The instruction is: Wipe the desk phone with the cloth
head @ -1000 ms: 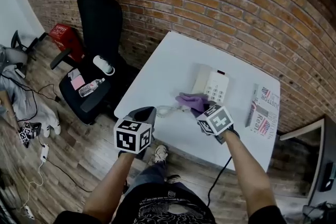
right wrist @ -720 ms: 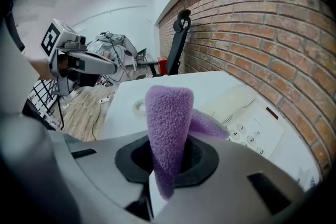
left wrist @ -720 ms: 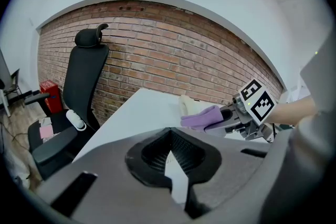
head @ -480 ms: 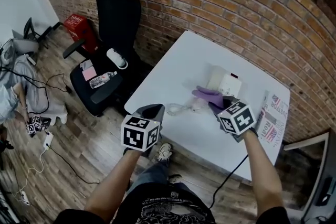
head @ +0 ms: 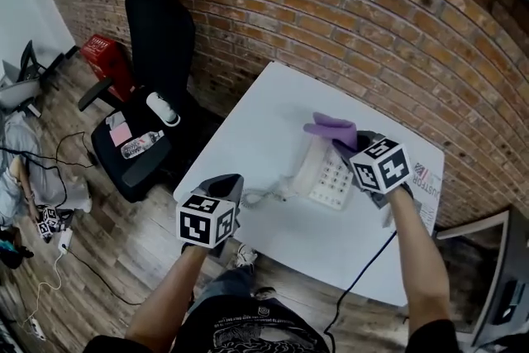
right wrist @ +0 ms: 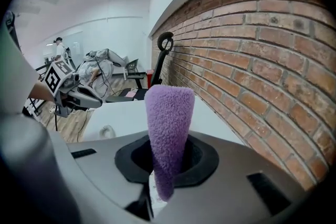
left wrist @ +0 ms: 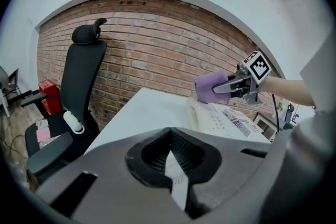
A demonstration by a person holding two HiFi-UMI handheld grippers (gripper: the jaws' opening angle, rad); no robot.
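Observation:
The white desk phone (head: 324,172) lies on the white table (head: 273,107), its coiled cord (head: 264,196) trailing to the front left. My right gripper (head: 345,140) is shut on a purple cloth (head: 331,127) and holds it over the phone's far end. In the right gripper view the cloth (right wrist: 168,128) sticks up from between the jaws. My left gripper (head: 225,184) hovers at the table's front left edge, shut and holding nothing. From the left gripper view I see the phone (left wrist: 210,115), the cloth (left wrist: 210,86) and the right gripper (left wrist: 231,86).
A printed paper (head: 426,186) lies at the table's right edge. A black office chair (head: 157,45) with a bottle and small items on its seat stands left of the table, a red box (head: 103,54) behind it. The brick wall (head: 372,21) runs along the far side. A black cable (head: 364,260) hangs off the front.
My right gripper has carried the cloth from the phone's near left side across to its far end, toward the wall. The left gripper has stayed near the table's front edge.

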